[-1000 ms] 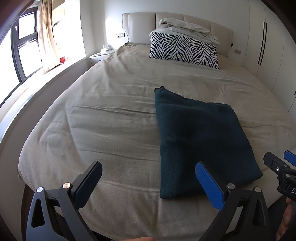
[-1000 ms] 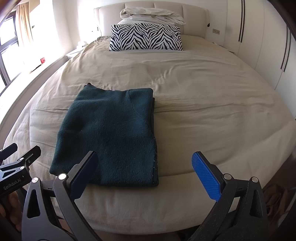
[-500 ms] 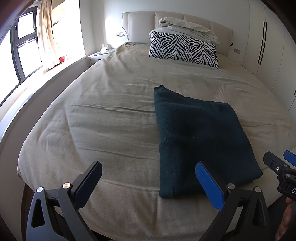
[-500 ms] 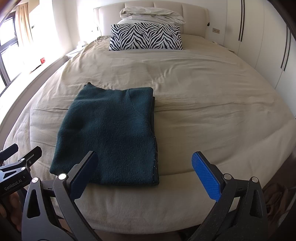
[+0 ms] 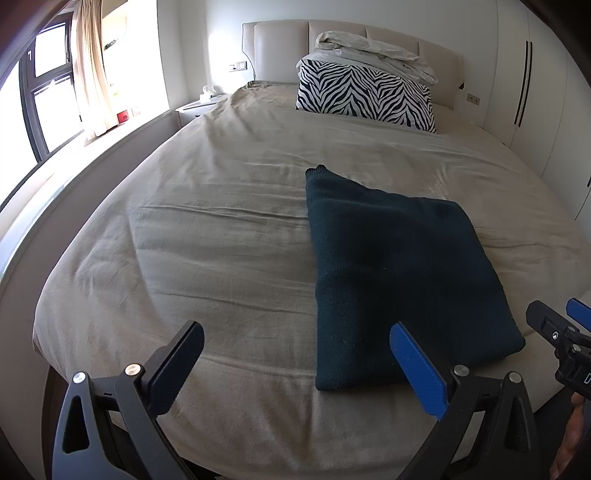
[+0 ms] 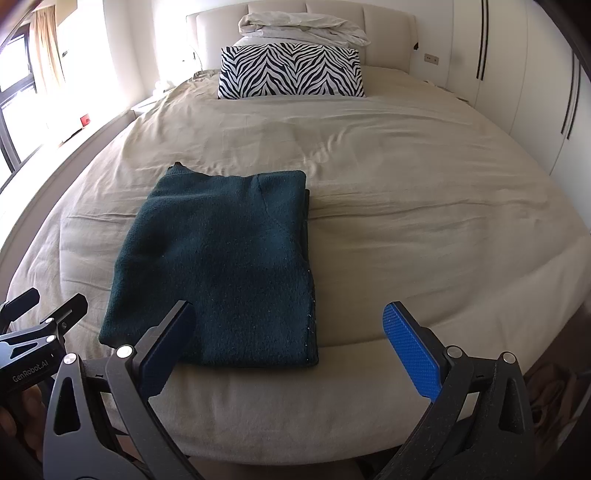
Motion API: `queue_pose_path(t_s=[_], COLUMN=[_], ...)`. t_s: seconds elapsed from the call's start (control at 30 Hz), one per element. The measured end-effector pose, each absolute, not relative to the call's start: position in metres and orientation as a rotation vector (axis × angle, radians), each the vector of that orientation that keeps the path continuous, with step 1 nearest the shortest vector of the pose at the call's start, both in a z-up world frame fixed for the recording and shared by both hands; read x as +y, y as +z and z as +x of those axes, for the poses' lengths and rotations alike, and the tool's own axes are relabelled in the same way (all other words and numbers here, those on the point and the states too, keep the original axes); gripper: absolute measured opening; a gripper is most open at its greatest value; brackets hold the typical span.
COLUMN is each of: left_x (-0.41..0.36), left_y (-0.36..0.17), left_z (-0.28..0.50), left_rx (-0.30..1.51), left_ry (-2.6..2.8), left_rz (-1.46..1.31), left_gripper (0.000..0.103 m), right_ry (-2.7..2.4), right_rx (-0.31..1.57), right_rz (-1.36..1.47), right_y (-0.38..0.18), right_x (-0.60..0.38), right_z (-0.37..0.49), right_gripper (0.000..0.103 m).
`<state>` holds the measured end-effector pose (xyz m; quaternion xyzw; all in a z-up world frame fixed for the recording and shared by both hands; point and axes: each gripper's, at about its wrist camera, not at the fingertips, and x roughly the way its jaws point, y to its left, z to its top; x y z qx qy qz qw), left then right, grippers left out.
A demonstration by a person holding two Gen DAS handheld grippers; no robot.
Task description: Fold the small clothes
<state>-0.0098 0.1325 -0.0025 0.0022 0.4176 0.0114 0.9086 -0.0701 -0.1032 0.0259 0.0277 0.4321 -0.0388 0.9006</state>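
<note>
A dark teal knitted garment (image 5: pixel 399 273) (image 6: pixel 221 266) lies folded into a flat rectangle on the beige bed (image 5: pixel 207 229) (image 6: pixel 424 206), close to the foot edge. My left gripper (image 5: pixel 299 365) hovers open above the foot of the bed, just left of the garment's near corner, holding nothing. My right gripper (image 6: pixel 288 347) is open too, back from the garment's near right corner, with empty fingers. Each gripper shows at the edge of the other's view: the right gripper (image 5: pixel 554 332) and the left gripper (image 6: pixel 37 317).
A zebra-print pillow (image 5: pixel 365 96) (image 6: pixel 291 70) with a crumpled white duvet (image 6: pixel 303 27) on top rests against the headboard. A window with curtain (image 5: pixel 92 74) runs along the left. White wardrobes (image 6: pixel 517 74) line the right wall. A nightstand (image 5: pixel 199 105) sits beside the bed.
</note>
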Motion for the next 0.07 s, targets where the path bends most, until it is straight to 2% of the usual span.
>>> queue_pose_path(t_s=[0.07], left_x=[0.1322], left_y=[-0.0031], left_z=[-0.0105], left_rx=[0.865], left_ry=[0.022], left_rz=[0.001], left_gripper=[0.103], right_ry=[-0.08], right_rx=[0.896], right_rz=[0.059], right_y=[0.0253], right_x=[-0.1036], right_z=[-0.0709], right_gripper=[0.103])
